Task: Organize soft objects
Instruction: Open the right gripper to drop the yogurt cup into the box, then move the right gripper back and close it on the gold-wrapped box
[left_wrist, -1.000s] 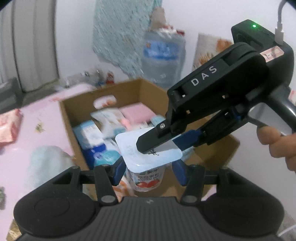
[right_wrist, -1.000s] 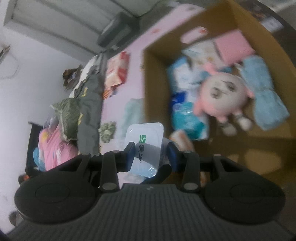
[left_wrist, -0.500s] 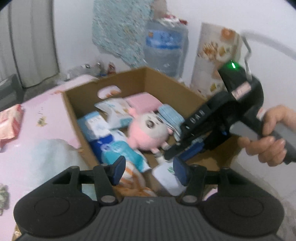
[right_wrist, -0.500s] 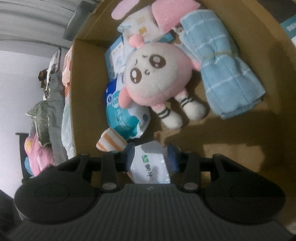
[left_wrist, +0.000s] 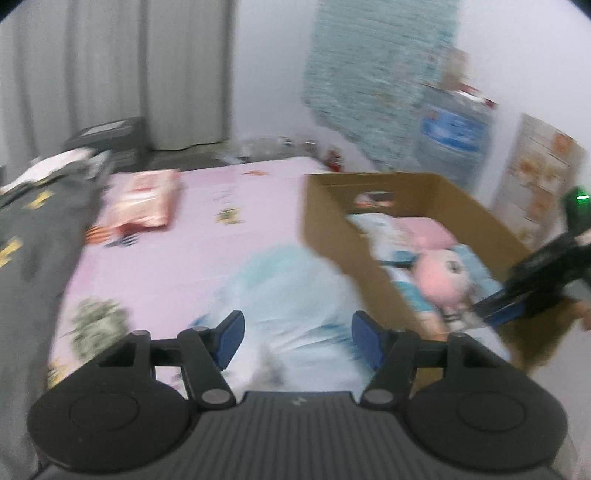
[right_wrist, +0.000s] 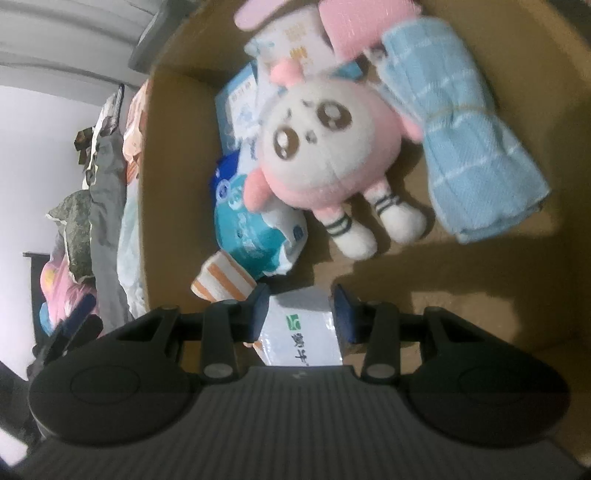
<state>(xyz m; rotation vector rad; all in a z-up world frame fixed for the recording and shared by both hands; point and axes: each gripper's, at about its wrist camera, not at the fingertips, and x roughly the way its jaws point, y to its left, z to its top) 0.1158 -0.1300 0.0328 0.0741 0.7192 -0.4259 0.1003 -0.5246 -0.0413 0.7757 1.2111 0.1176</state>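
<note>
The right gripper (right_wrist: 301, 308) has lowered the white packet (right_wrist: 303, 332) into the cardboard box (right_wrist: 177, 177); its fingers are easing apart around the packet, so release seems near. The left gripper (left_wrist: 295, 341), empty and with fingers spreading, has swung away towards the pale blue bag (left_wrist: 288, 295) at 12 o'clock (probably next).

A white tissue pack (right_wrist: 303, 328) with green print lies low inside the cardboard box (right_wrist: 173, 177).

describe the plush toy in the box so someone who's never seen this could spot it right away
Look into the open cardboard box on the pink-covered bed. Near its middle, between the folded blue towel and the blue tissue packs, lies the plush toy. It is the only thing with a face: round cream head, big brown eyes, pink body, striped white legs.
</note>
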